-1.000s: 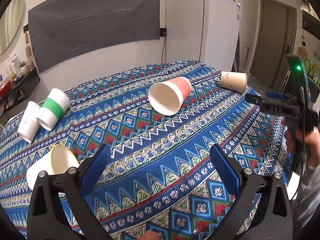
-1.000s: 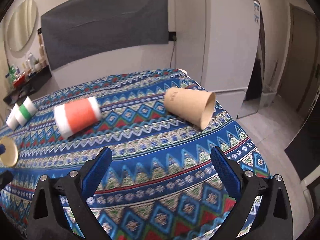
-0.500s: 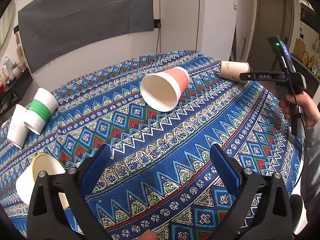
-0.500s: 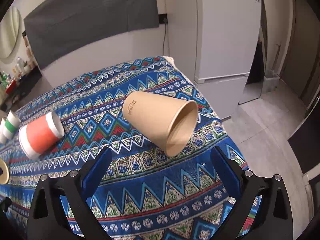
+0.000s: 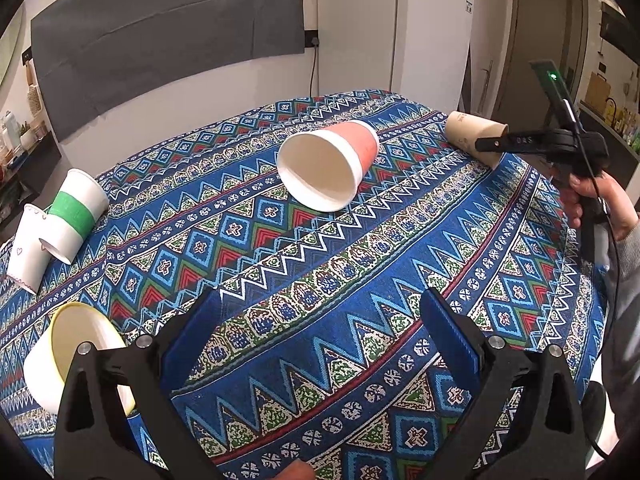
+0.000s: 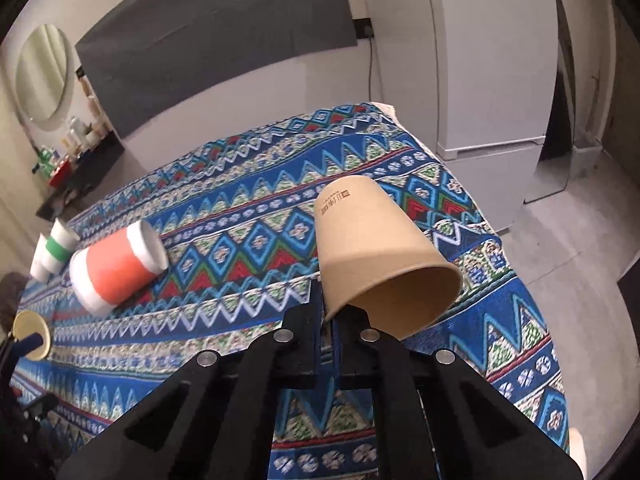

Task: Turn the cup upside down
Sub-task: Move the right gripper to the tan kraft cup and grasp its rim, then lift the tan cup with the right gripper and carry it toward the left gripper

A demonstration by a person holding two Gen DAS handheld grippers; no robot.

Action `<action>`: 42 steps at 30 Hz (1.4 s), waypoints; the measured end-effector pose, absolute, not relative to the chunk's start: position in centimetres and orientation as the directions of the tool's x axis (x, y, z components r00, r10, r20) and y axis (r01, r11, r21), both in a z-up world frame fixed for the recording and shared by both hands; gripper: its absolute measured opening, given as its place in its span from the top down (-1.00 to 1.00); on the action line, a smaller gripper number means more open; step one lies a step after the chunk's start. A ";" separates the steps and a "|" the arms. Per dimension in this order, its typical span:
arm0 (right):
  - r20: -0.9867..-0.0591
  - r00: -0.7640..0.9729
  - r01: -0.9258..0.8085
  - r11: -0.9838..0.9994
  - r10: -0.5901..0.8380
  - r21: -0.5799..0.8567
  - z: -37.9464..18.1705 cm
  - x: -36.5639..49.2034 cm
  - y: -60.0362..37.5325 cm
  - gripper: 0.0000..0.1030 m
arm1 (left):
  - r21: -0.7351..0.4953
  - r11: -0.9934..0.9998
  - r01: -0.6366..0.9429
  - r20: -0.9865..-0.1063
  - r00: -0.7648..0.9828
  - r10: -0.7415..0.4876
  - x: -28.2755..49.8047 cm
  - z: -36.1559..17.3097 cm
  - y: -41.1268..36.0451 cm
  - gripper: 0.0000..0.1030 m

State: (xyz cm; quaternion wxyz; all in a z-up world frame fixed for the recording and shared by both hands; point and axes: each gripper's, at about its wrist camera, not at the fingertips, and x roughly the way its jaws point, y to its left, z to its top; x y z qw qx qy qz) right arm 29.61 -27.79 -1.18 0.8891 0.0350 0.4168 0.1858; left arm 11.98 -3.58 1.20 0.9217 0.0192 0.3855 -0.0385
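Both views are evenly and moderately lit by soft indoor light from overhead; the source itself is not seen. Only faint, short shadows are cast beneath the orange cup (image 5: pixel 328 168) and the brown cup (image 6: pixel 380 256) on the patterned cloth (image 5: pixel 320 280). A mild sheen is noted on the white refrigerator (image 6: pixel 492 60). Strong fisheye distortion is present: straight wall and door edges are bowed, and the corners are cut off by a dark circular vignette. Focus is sharp across the centre in both views. Slight softness is recorded toward the rims, and the right tongs (image 6: pixel 328 320) are rendered as near-featureless black.
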 end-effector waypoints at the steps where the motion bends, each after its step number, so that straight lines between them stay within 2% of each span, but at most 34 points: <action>1: -0.725 0.584 -0.311 0.926 0.365 0.215 -1.0 29.0 -27.5 0.92 | -0.001 0.996 0.084 -0.711 0.701 -0.060 11.9 1.3 -3.5 -0.89; 13: -0.667 0.586 -0.433 0.874 0.459 0.221 1.7 19.3 -23.2 0.92 | -0.054 0.996 0.065 -0.666 0.741 -0.084 8.9 3.8 -2.9 -0.89; 22: -0.665 0.549 -0.539 0.822 0.506 0.181 2.8 12.2 -17.6 0.92 | -0.054 0.998 0.028 -0.618 0.784 -0.055 3.4 6.0 -1.3 -0.89; 35: -0.656 0.497 -0.622 0.760 0.568 0.188 1.2 4.0 -11.7 0.92 | -0.050 0.999 -0.021 -0.596 0.803 -0.013 -3.8 6.6 1.7 -0.89; 42: -0.666 0.474 -0.620 0.755 0.577 0.212 -0.3 1.0 -11.0 0.78 | -0.046 0.999 -0.014 -0.597 0.802 -0.016 -5.5 6.5 1.5 -0.89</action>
